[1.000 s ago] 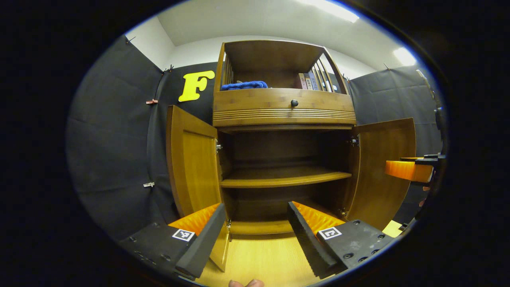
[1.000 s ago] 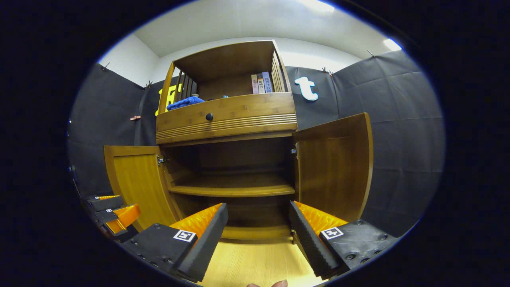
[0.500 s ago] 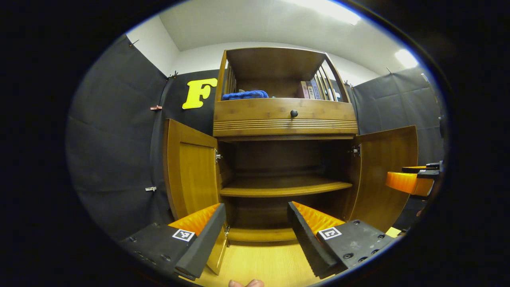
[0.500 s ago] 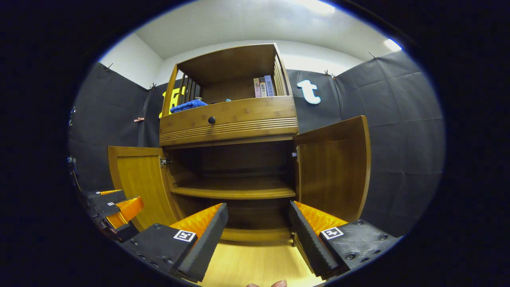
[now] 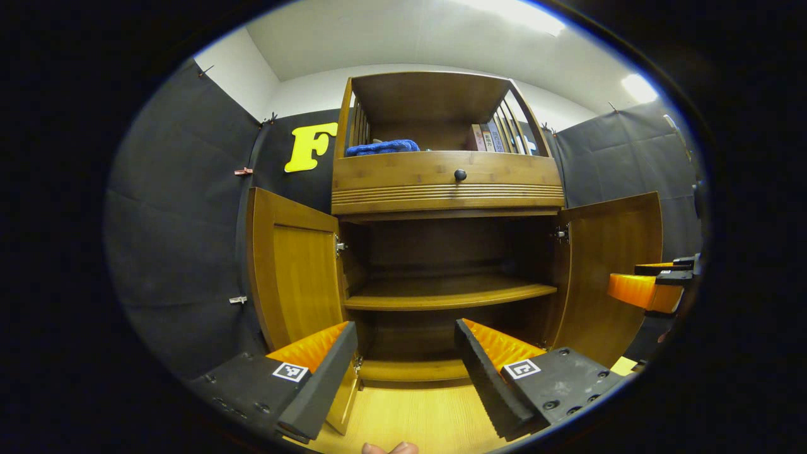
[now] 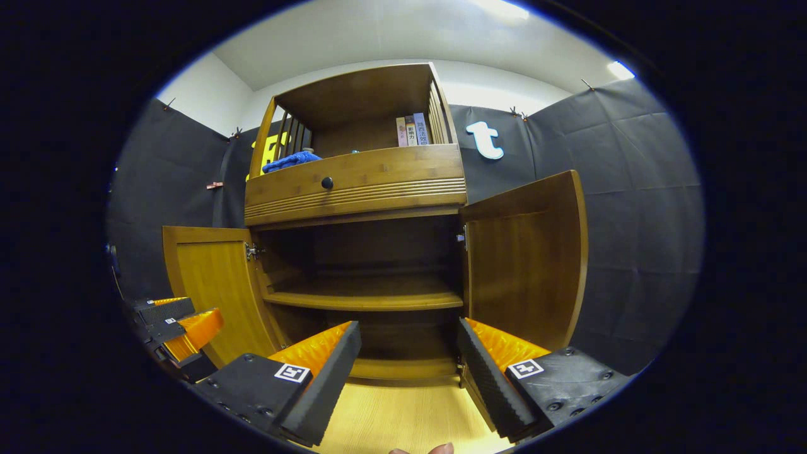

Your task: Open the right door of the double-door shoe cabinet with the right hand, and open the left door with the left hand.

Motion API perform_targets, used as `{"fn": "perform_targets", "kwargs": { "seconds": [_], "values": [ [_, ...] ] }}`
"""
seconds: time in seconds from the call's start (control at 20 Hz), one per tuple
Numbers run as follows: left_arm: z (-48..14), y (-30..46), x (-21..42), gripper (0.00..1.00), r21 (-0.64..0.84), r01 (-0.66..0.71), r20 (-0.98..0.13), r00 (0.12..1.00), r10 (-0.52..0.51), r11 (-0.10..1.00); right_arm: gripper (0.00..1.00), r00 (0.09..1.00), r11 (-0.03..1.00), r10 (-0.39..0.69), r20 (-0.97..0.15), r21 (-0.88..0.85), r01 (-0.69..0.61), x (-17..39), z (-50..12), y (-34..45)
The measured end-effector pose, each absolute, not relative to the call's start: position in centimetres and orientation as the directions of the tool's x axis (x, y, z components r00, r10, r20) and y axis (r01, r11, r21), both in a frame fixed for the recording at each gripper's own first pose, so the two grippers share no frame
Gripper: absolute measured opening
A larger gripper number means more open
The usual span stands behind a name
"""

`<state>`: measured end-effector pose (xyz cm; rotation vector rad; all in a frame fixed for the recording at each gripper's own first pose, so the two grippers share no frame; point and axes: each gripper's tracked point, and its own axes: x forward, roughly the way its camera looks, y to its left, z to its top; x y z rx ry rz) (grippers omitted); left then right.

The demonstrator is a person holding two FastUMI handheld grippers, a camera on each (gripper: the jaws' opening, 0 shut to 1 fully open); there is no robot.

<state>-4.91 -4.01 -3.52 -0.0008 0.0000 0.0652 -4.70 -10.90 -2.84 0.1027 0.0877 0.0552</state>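
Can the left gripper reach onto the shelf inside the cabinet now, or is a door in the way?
Probably yes. The left door and right door both stand swung wide, so nothing blocks the shelf, and the left gripper faces it with open jaws.

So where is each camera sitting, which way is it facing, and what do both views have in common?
Left gripper view: rides on the left gripper, low, facing the open wooden double-door shoe cabinet; own jaws apart at the bottom, fingertips at the edge, right gripper at right.
Right gripper view: rides on the right gripper, facing the cabinet from further right; own jaws apart, left gripper at left.
Shared: both open doors, bare inner shelf, blue cloth.
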Motion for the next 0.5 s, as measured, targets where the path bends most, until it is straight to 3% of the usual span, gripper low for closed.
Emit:
{"fn": "perform_targets", "kwargs": {
  "seconds": [0.5],
  "values": [
    [-4.03, -3.95, -4.56, 0.99, 0.014, -0.075, -0.013, 0.997, 0.075, 0.997, 0.98, 0.994, 0.999, 0.035, -0.104, 0.031, -0.032, -4.51, -3.87, -11.61]
  ]
}}
